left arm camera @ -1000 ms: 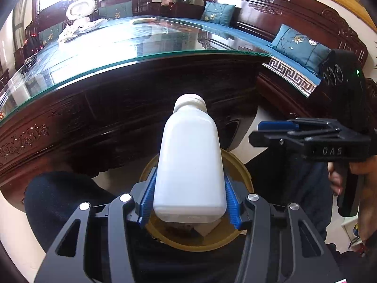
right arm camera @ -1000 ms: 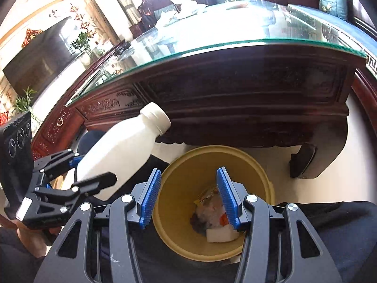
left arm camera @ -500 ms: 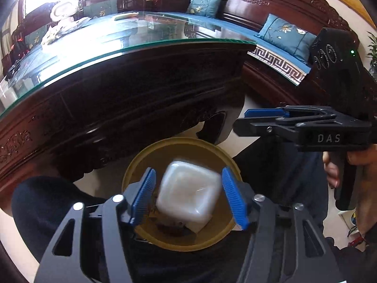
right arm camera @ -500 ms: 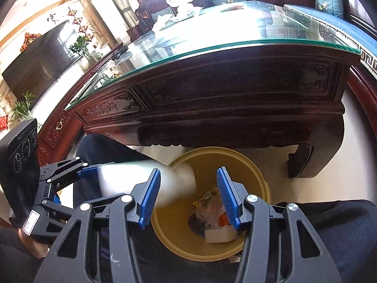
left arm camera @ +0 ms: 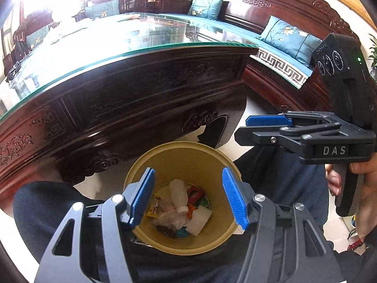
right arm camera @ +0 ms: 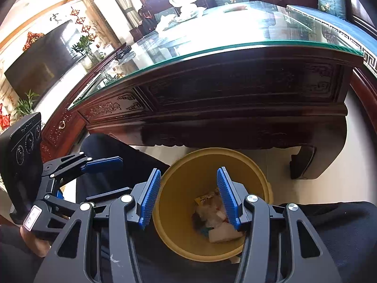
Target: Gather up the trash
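We hold the left gripper (left arm camera: 188,198) tilted down over the yellow bin (left arm camera: 165,155), its jaws spread and gripping nothing; their blue pads (left arm camera: 143,195) frame the bin's mouth from either side. The jaws opened wider within the last second but have since held steady, and nothing is left between them. Straight below, at the bottom of the bin, lies the white bottle (left arm camera: 178,194), on its side among the other trash: a yellow wrapper (left arm camera: 153,208) to its left, clear crumpled plastic (left arm camera: 170,219) under its cap end, a white card (left arm camera: 199,220) to its right and something red (left arm camera: 195,194) beside it. The bottle touches neither pad and sits well beneath them. Our right gripper (right arm camera: 187,194) hangs over the same bin from the other side, also pointing down, its jaws parted and empty, with the trash heap (right arm camera: 212,212) showing between and beneath its pads. In the left view it reaches in from the right, level with the bin's far rim, held by a hand (left arm camera: 362,188). In the right view the left gripper sits off to the left, beside the bin. Beyond both grippers stands the dark carved table (right arm camera: 235,99) with its glass top, and our dark trouser legs (left arm camera: 42,202) flank the bin.
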The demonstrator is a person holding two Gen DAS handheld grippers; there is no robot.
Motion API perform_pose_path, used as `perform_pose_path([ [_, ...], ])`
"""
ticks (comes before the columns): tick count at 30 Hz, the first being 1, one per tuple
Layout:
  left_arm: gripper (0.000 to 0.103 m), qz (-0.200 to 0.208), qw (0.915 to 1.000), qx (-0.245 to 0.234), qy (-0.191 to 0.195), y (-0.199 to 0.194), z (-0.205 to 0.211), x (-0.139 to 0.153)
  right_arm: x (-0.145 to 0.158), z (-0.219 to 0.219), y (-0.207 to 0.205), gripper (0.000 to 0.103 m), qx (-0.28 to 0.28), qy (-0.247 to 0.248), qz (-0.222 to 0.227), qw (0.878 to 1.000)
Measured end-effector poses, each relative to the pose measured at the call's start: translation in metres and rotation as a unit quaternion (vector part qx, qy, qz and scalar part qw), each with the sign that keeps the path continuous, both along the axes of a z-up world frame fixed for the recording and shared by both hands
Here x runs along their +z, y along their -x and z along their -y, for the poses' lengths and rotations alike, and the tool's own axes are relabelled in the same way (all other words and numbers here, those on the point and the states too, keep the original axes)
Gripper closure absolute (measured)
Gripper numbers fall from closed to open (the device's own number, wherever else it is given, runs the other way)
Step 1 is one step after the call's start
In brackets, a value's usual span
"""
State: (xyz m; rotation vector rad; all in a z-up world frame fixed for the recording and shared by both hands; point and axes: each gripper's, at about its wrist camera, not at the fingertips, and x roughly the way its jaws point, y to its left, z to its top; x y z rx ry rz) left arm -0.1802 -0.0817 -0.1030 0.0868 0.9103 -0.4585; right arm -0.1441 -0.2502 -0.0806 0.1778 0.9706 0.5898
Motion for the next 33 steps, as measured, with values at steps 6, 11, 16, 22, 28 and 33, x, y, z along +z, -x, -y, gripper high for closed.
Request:
perform_pose_path([
  [6, 0.043, 0.005, 1.0000, 0.007, 0.004, -0.005, -0.004, 0.003, 0.003, -0.003, -0.002, 0.054, 0.006, -0.003, 0.005, 1.000],
  [11, 0.043, 0.009, 0.9998, 0.015, 0.007, -0.012, -0.009, 0.007, 0.009, -0.009, -0.005, 0.054, 0.014, -0.003, 0.011, 1.000],
  [16, 0.043, 0.022, 0.9993, 0.028, 0.010, -0.025, -0.015, 0.018, 0.021, -0.013, -0.011, 0.054, 0.016, -0.009, 0.026, 0.999],
  [22, 0.042, 0.047, 0.9977, 0.047, 0.010, -0.048, -0.024, 0.040, 0.049, -0.026, -0.028, 0.054, 0.015, -0.002, 0.067, 0.998],
  [28, 0.034, 0.089, 0.9940, 0.064, 0.003, -0.073, -0.031, 0.074, 0.080, -0.035, -0.050, 0.052, 0.006, 0.001, 0.113, 0.994],
  [33, 0.026, 0.116, 0.9880, 0.102, 0.001, -0.095, -0.041, 0.096, 0.100, -0.043, -0.074, 0.048, -0.016, 0.009, 0.147, 0.989],
])
